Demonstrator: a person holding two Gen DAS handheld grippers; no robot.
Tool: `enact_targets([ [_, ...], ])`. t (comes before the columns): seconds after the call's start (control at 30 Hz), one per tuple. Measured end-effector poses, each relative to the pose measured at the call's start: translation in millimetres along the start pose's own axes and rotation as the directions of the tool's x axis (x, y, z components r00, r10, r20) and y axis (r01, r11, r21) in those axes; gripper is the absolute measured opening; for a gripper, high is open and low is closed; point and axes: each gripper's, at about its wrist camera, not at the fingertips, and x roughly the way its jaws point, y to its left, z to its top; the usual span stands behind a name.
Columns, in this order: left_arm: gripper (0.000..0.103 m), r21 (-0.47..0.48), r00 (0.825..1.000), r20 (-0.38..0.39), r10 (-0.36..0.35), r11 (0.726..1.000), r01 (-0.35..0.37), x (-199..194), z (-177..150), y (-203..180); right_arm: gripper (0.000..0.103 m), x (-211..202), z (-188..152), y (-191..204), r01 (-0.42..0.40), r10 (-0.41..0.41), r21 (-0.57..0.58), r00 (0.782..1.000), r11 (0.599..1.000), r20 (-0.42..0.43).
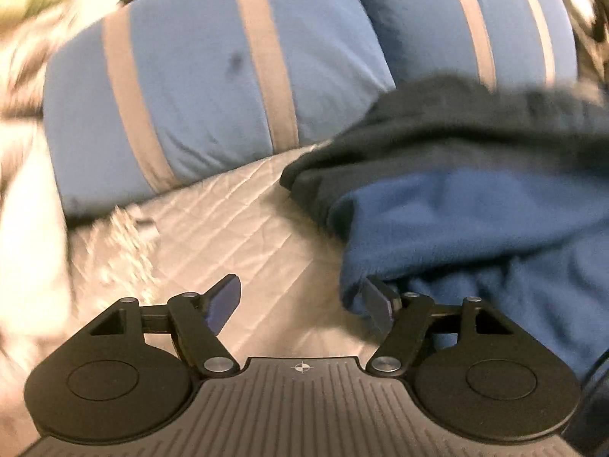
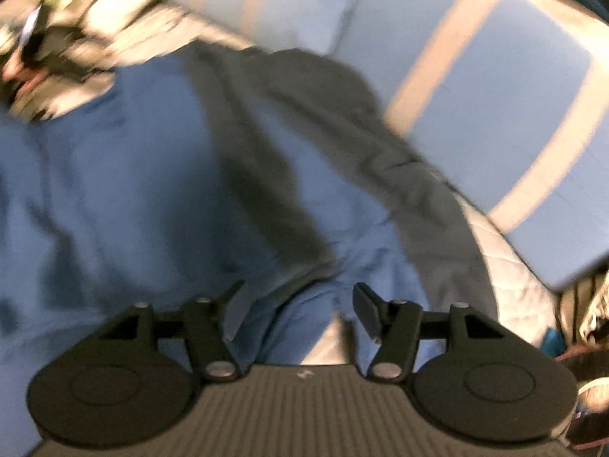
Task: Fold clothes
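Note:
A blue fleece garment (image 1: 475, 228) with dark grey parts (image 1: 437, 133) lies crumpled on a pale quilted bedcover (image 1: 236, 221). In the left wrist view it fills the right half. My left gripper (image 1: 300, 304) is open over bare quilt, and its right finger (image 1: 377, 304) sits at the garment's lower left edge. In the right wrist view the blue garment (image 2: 114, 171) spreads below, crossed by a dark grey band (image 2: 266, 152). My right gripper (image 2: 300, 312) is open above a blue fold, and its pads do not press on the cloth. Both views are blurred.
Two light blue pillows with tan stripes (image 1: 190, 95) (image 1: 475, 19) lean behind the garment, and a pillow (image 2: 495, 95) shows at the right in the right wrist view. Blurred clutter (image 2: 57, 38) lies at the far left. The bed's edge (image 2: 510, 266) and dark items (image 2: 586, 342) are at the right.

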Motion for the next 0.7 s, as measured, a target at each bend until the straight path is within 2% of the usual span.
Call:
enact_targets([
  [0.07,0.072,-0.116,0.997,0.013,-0.071,0.991,0.072,1,3,13,0.073,3,6,-5,0.017,-0.019,0.060,0.999,0.998,0.028],
  [0.13,0.073,-0.236,0.989,0.027,-0.148,0.960,0.150,4,5,27,0.073,6,16,-1,0.036,-0.039,0.078,0.998,0.996,0.042],
  [0.2,0.073,-0.360,0.973,0.040,-0.228,0.905,0.227,12,3,40,0.073,8,27,6,0.051,-0.055,0.077,0.997,0.996,0.056],
  [0.3,0.073,-0.513,0.951,0.074,-0.301,0.806,0.295,29,-5,56,0.073,3,48,22,0.061,-0.064,0.032,0.994,0.998,0.089],
  [0.43,0.072,-0.635,0.929,0.083,-0.361,0.699,0.328,57,-15,66,0.079,-7,85,38,0.040,-0.042,0.017,0.986,0.999,0.163],
  [0.53,0.071,-0.689,0.909,0.074,-0.409,0.639,0.343,73,-22,65,0.080,-10,113,50,0.020,-0.022,0.012,0.979,1.000,0.203],
  [0.57,0.068,-0.693,0.896,0.071,-0.438,0.625,0.360,75,-25,63,0.080,-9,122,55,0.023,-0.023,0.005,0.977,1.000,0.214],
  [0.6,0.046,-0.697,0.882,0.068,-0.466,0.610,0.376,77,-27,62,0.080,-7,131,60,0.027,-0.026,0.000,0.974,1.000,0.224],
  [0.63,0.025,-0.693,0.876,0.063,-0.478,0.611,0.383,77,-29,60,0.080,-4,139,65,0.029,-0.027,-0.004,0.973,1.000,0.231],
  [0.7,0.022,-0.654,0.888,0.048,-0.456,0.658,0.374,73,-30,56,0.080,4,153,73,0.028,-0.023,-0.018,0.970,0.999,0.240],
])
